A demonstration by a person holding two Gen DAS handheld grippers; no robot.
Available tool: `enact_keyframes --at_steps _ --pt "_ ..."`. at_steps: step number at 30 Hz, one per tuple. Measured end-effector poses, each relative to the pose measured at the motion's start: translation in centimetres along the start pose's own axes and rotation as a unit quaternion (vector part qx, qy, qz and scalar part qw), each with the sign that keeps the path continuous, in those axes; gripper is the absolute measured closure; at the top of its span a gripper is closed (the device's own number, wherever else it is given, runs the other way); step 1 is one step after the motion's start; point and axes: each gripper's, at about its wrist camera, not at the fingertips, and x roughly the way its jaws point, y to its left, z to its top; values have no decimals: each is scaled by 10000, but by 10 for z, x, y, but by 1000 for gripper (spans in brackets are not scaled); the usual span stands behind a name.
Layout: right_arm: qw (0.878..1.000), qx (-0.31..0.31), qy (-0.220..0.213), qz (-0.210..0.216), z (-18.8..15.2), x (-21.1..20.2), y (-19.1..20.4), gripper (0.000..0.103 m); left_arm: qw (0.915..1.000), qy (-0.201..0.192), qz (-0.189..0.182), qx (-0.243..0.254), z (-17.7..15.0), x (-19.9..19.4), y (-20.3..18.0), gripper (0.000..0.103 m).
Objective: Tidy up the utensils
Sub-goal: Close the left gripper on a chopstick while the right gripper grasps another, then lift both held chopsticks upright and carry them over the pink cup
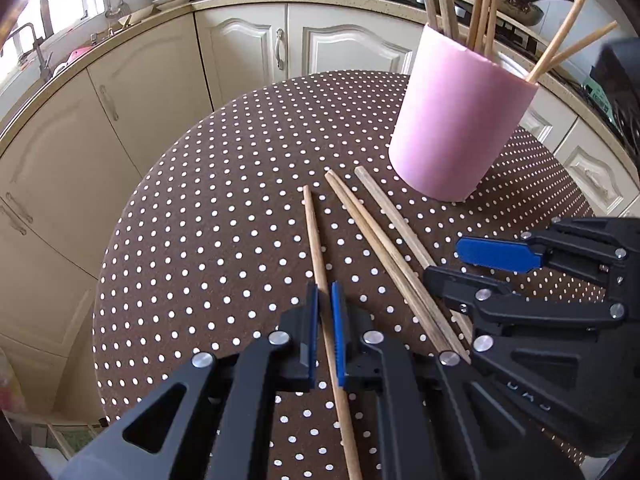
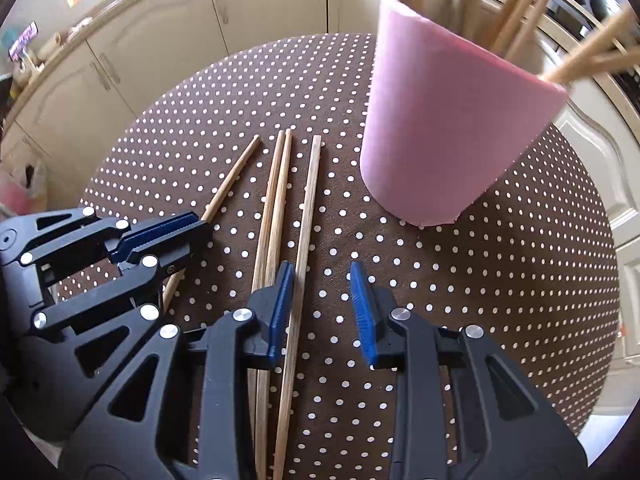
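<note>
Several chopsticks already stand in the pink holder (image 1: pixel 460 120) on the dotted tablecloth (image 1: pixel 224 216); four more lie flat beside it. The left gripper (image 1: pixel 325 312) is pinched on the leftmost chopstick (image 1: pixel 314 240), not yet lifted. The right gripper (image 2: pixel 322 300), jaws partly apart, straddles the rightmost chopstick (image 2: pixel 310 200) without clamping it. The middle pair (image 2: pixel 276 200) lies untouched.
</note>
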Motion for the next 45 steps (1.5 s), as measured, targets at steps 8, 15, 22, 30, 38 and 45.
enact_keyframes --at_steps 8,15,22,30,38,45 --pt "9999 64 147 24 16 8 1 94 10000 54 41 11 11 7 -3 96" --pt "9997 173 -38 164 -3 7 -14 97 9999 10 -58 -119 10 9 -1 97" --pt "9983 302 -243 431 -25 -5 -32 97 9984 -164 -407 -370 2 4 9 97" --pt "9958 404 -554 609 -38 -30 -45 97 9964 -600 -472 -359 -5 -22 3 97" --pt "9914 461 -886 849 -58 -67 -60 97 9946 -870 -442 -338 -8 -45 -3 97" --pt "9837 631 -1305 1061 -74 -95 -78 97 9896 -1295 -481 -399 -11 -68 -4 97"
